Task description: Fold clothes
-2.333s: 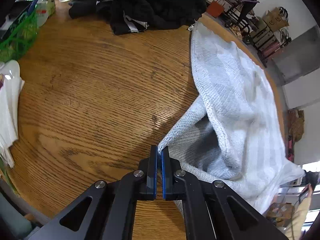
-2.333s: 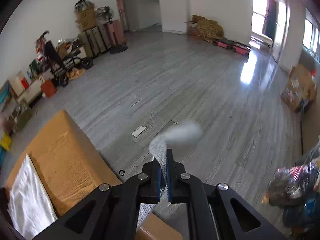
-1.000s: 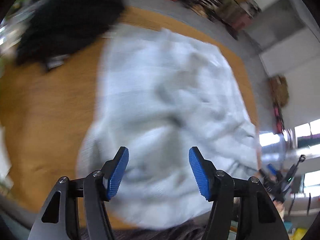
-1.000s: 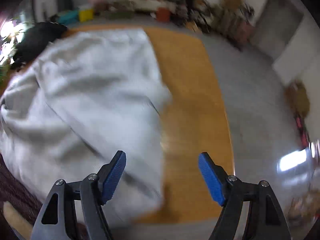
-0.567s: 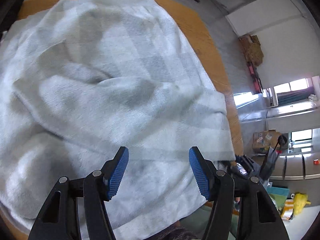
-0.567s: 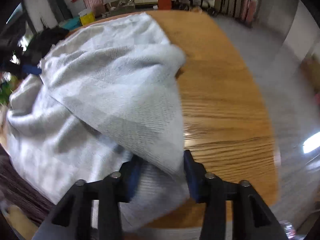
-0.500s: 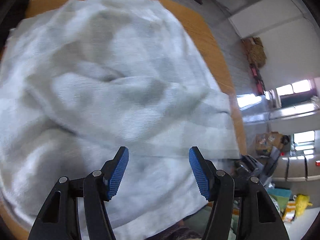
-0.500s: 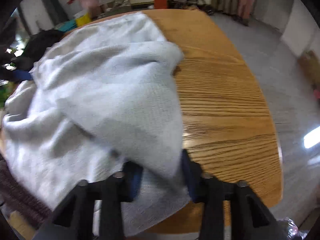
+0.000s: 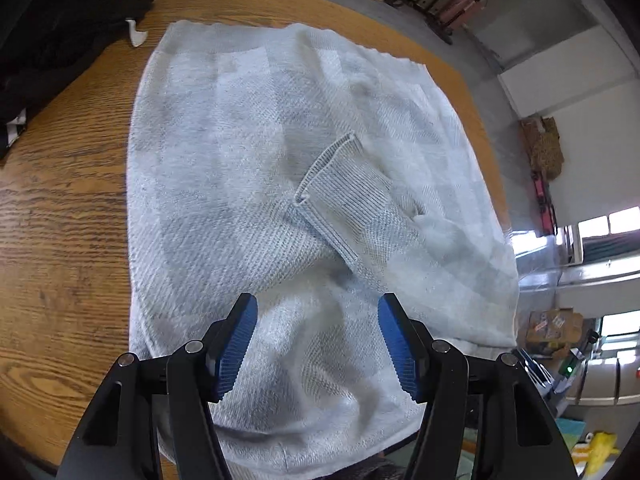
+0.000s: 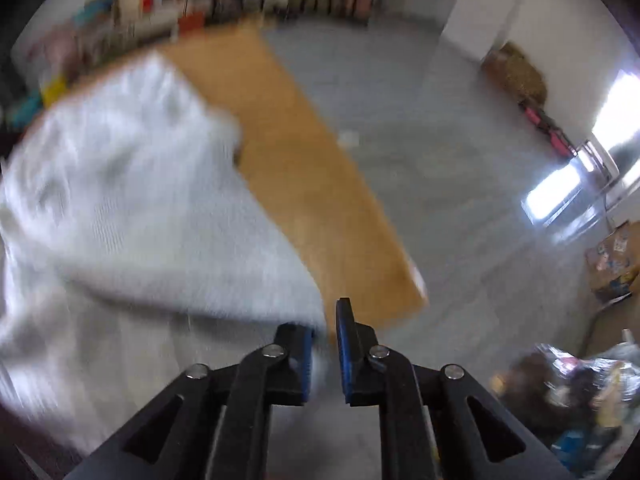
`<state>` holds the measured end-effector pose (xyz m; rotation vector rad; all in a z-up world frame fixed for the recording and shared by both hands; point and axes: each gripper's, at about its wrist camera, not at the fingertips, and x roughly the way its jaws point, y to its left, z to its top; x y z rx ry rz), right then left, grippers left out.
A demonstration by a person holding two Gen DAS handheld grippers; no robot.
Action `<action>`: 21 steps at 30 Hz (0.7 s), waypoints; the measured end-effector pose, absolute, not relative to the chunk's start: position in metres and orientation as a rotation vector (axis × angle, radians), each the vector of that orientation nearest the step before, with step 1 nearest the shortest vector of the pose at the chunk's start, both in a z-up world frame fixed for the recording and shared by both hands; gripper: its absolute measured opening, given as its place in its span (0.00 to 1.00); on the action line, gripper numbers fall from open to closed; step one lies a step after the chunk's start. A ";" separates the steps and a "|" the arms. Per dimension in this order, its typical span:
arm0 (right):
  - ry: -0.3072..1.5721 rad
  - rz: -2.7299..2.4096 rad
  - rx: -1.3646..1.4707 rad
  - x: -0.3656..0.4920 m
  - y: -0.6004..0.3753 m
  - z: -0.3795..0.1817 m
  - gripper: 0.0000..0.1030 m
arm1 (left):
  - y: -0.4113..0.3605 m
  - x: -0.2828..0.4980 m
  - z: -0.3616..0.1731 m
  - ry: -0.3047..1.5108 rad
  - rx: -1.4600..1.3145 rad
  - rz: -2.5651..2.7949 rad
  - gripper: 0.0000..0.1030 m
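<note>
Hovering left tool (image 9: 318, 342) spread wide over grey sweater (image 9: 280, 168) on desk (image 9: 60, 220); right tool (image 10: 324, 344) easing open, sweater edge between its pads.

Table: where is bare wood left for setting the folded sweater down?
Bare table lies left of the pale sweater, bordered above by the black clothes pile. A narrower strip runs along its right edge. The middle is covered.

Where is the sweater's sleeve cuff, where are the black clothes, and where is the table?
sleeve cuff (image 9: 340, 184), left wrist view, on the ribbed end lying across the sweater.
black clothes (image 9: 68, 12), left wrist view, on the middle of the dark pile.
table (image 9: 60, 208), left wrist view, on bare wood left of the sweater.
</note>
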<state>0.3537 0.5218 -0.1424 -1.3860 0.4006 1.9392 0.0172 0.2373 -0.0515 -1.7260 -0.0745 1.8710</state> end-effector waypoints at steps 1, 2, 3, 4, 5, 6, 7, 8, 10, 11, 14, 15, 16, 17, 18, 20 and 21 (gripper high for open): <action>0.407 1.928 -1.420 0.359 0.520 -0.143 0.39 | 0.238 0.015 -0.052 -0.058 -1.730 1.869 0.62; 0.420 1.931 -1.389 0.365 0.522 -0.134 0.46 | 0.239 0.010 -0.052 -0.040 -1.732 1.876 0.62; 0.434 1.937 -1.356 0.370 0.524 -0.123 0.56 | 0.240 0.003 -0.051 -0.021 -1.732 1.888 0.62; 0.457 1.967 -1.297 0.373 0.528 -0.107 0.62 | 0.240 -0.006 -0.048 0.005 -1.731 1.911 0.62; 0.481 2.025 -1.238 0.370 0.533 -0.088 0.65 | 0.240 -0.015 -0.046 0.031 -1.730 1.934 0.62; 0.483 2.086 -1.210 0.356 0.538 -0.073 0.70 | 0.237 -0.029 -0.045 0.037 -1.740 1.957 0.62; 0.482 2.146 -1.186 0.341 0.543 -0.060 0.71 | 0.234 -0.043 -0.044 0.041 -1.751 1.980 0.62; 0.450 2.202 -1.200 0.309 0.546 -0.055 0.71 | 0.231 -0.057 -0.044 0.046 -1.762 2.002 0.62; 0.384 2.315 -1.227 0.245 0.552 -0.047 0.76 | 0.225 -0.084 -0.043 0.056 -1.783 2.048 0.62; 0.354 2.367 -1.244 0.213 0.556 -0.044 0.77 | 0.220 -0.101 -0.047 0.029 -1.803 2.056 0.62; 0.399 2.413 -1.390 0.117 0.567 -0.067 0.80 | 0.203 -0.151 -0.065 -0.031 -1.838 2.035 0.62; 0.415 2.427 -1.439 0.085 0.570 -0.074 0.79 | 0.198 -0.162 -0.070 -0.044 -1.842 2.033 0.62; 0.435 2.438 -1.488 0.054 0.574 -0.082 0.76 | 0.193 -0.173 -0.074 -0.058 -1.846 2.031 0.62; 0.493 2.428 -1.524 0.032 0.580 -0.090 0.73 | 0.188 -0.184 -0.079 -0.072 -1.850 2.029 0.62; 0.552 2.417 -1.559 0.010 0.587 -0.098 0.69 | 0.183 -0.192 -0.083 -0.089 -1.849 2.027 0.62; 0.615 2.405 -1.592 -0.017 0.595 -0.109 0.69 | 0.174 -0.208 -0.090 -0.121 -1.845 2.022 0.62; 0.626 2.404 -1.593 -0.024 0.597 -0.113 0.69 | 0.170 -0.213 -0.092 -0.129 -1.840 2.024 0.62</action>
